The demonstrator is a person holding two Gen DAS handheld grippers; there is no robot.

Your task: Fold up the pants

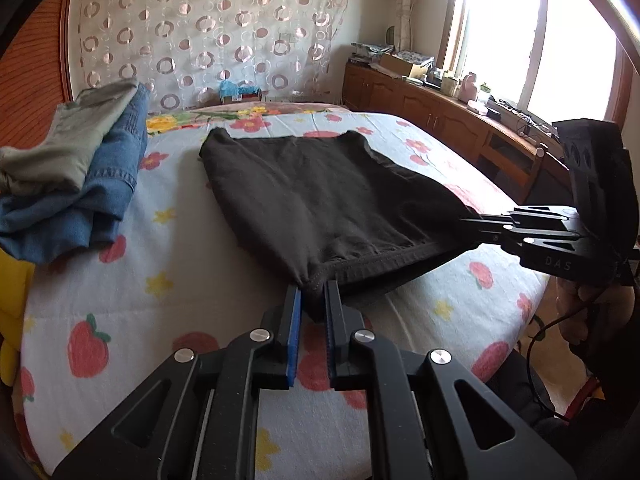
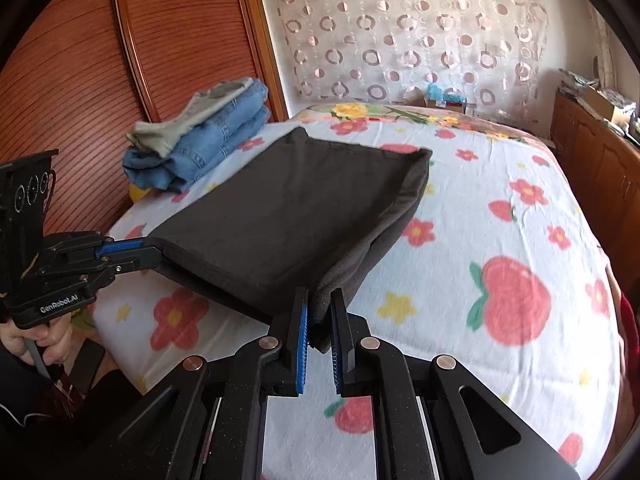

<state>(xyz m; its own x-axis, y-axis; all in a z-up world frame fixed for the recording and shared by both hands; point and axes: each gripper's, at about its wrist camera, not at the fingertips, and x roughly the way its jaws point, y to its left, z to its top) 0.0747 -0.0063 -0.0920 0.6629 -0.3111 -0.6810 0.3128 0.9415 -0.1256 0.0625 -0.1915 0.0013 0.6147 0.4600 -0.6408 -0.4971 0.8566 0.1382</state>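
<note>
Above the floral bedsheet [image 1: 120,280], my left gripper [image 1: 312,300] and right gripper [image 2: 320,312] clamp the black pants' [image 1: 320,200] near corners; I should keep them level and taut.

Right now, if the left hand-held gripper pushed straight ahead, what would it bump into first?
The left hand-held gripper is already shut on the dark pants, so it would push into them first. The flowered bed sheet lies beneath; depth beyond is unclear.

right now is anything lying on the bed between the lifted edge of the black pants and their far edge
Nothing visible does. The left gripper and right gripper hold the near edge of the black pants up, and the pile of clothes sits off to the left on the bed.
</note>
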